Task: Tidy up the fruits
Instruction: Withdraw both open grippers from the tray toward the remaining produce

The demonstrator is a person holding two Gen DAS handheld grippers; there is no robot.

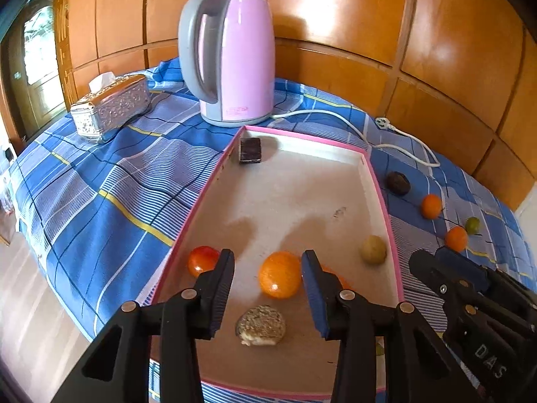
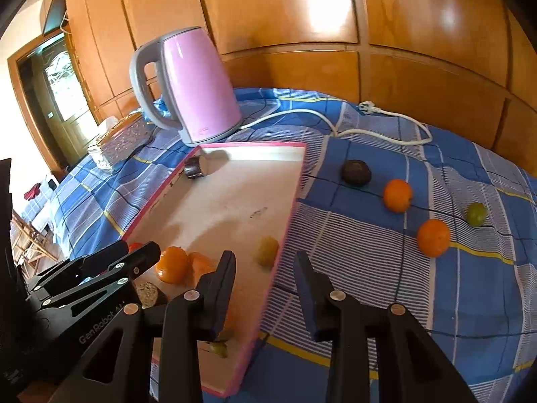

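A pink-rimmed tray point(image 1: 376, 181) lies on the blue checked cloth. In it are an orange point(image 1: 280, 274), a red tomato point(image 1: 202, 260), a yellow-green fruit point(image 1: 373, 249), a round seeded biscuit point(image 1: 261, 325) and a dark block point(image 1: 250, 149). My left gripper point(image 1: 267, 265) is open and empty, just above the orange. My right gripper point(image 2: 263, 270) is open and empty over the tray's right rim point(image 2: 285, 235). On the cloth to the right lie a dark fruit point(image 2: 356, 172), two oranges point(image 2: 397, 195) point(image 2: 433, 237) and a green fruit point(image 2: 476, 214).
A pink kettle point(image 1: 231, 57) stands behind the tray, its white cord point(image 2: 369, 131) trailing over the cloth. A silver tissue box point(image 1: 110, 107) sits at the back left. Wooden wall panels close the far side. The cloth drops off at the left.
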